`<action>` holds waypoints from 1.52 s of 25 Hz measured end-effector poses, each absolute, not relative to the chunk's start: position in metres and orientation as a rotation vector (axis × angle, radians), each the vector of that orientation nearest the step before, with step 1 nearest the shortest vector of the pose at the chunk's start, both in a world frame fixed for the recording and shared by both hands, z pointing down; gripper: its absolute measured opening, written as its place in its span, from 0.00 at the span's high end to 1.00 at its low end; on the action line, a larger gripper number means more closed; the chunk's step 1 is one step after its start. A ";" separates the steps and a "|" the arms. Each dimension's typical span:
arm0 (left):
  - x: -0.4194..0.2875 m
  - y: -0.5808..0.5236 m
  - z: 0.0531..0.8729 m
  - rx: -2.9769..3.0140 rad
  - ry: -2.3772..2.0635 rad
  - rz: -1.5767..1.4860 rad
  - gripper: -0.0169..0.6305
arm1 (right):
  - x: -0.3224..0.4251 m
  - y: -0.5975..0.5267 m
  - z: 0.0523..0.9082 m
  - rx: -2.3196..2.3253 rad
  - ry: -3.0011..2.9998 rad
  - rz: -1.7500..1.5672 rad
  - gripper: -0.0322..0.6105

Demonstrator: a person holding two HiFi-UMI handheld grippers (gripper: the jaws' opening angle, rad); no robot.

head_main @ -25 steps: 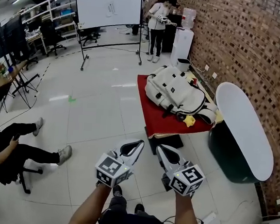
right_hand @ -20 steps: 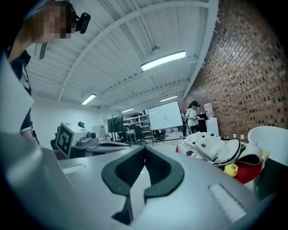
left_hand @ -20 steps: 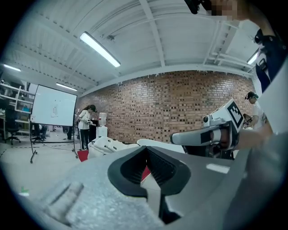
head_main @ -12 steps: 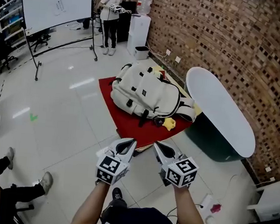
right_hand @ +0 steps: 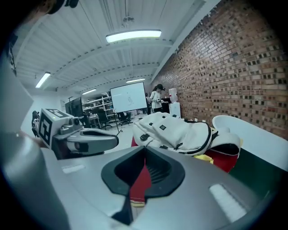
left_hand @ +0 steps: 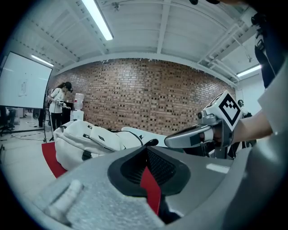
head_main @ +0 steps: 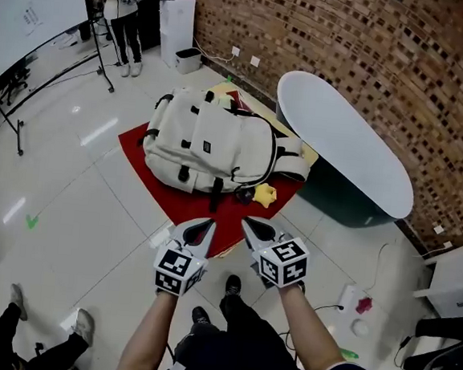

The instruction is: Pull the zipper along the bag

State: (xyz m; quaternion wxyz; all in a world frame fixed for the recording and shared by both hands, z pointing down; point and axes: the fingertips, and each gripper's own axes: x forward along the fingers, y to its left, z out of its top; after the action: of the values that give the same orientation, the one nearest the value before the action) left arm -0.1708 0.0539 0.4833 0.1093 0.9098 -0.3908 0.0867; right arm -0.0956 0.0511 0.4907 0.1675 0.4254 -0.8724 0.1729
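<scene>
Two handheld grippers, the left gripper [head_main: 205, 224] and right gripper [head_main: 249, 223], sit at lower centre, fingers together, empty. Above them, mid-frame, a cream fabric backpack [head_main: 211, 142] lies on a red-covered counter [head_main: 166, 195]. Likely the approach step; next, find the zipper pull. Only the head view shows the floor [head_main: 122, 235] between.

Tiled floor [head_main: 77, 199] lay open along the left and near sides of the red-covered desk [head_main: 189, 209]. On the right a white oval top [head_main: 340, 141] stood just beside the backpack [head_main: 211, 142], brick wall [head_main: 372, 55] close behind both, shutting off that side.
</scene>
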 end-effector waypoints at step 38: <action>-0.082 -0.080 0.554 2.849 -0.564 0.641 0.97 | -0.026 -0.061 0.605 1.311 -1.824 0.727 0.89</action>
State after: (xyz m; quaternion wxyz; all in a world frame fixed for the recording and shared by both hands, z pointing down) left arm -0.0821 -0.0798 0.5545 0.0835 0.9546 -0.1889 0.2146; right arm -0.0257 -0.0615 0.6054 0.3806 0.5134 -0.7145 0.2847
